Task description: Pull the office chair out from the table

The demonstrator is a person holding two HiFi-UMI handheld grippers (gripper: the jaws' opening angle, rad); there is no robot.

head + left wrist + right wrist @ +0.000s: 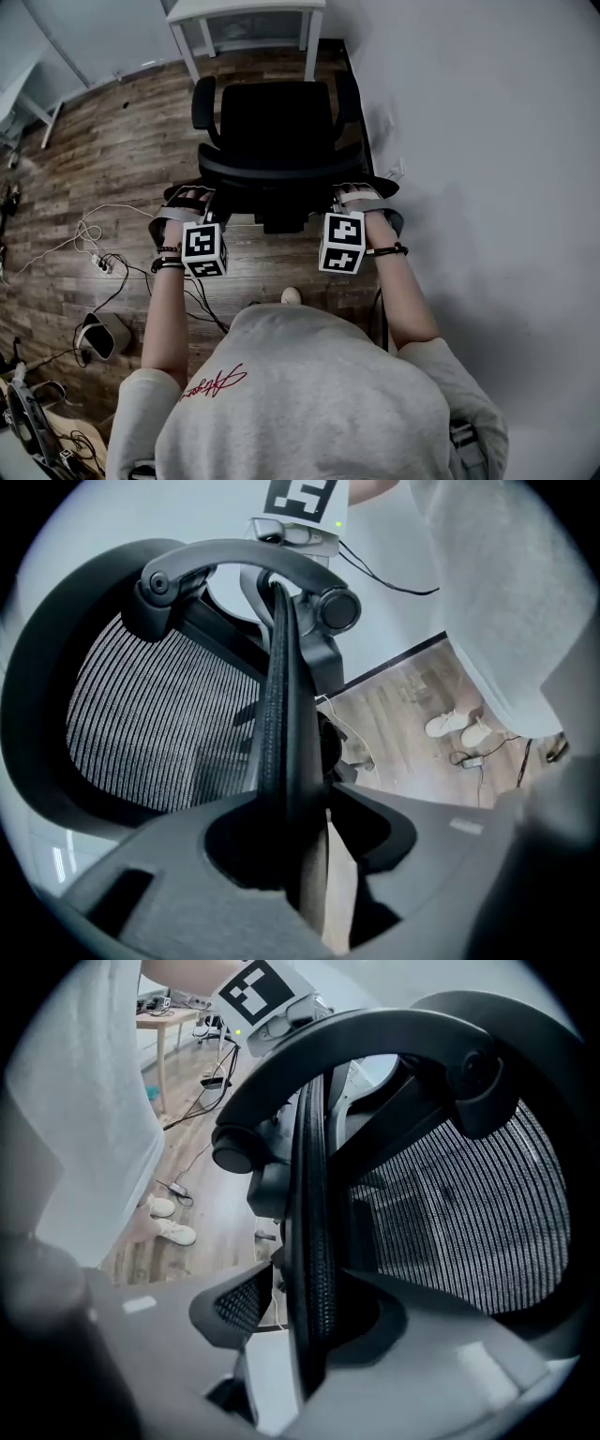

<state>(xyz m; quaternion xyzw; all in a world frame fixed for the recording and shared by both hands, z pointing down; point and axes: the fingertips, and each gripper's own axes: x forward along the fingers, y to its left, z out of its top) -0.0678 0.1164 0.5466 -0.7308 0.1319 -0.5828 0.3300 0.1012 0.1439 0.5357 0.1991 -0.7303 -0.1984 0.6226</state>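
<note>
The black mesh-backed office chair [272, 131] looks pulled clear of the far white surface [248, 9]. The left gripper [192, 199] and right gripper [353, 195] straddle its backrest rim [272, 176], jaws released. Next, probably: lift both off.

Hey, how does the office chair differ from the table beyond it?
The office chair is black, the table white. The office chair is close to the person, its backrest between the jaws of the left hand-held gripper and the right hand-held gripper; the table stands farther off, untouched. Both stand on the wooden floor.
</note>
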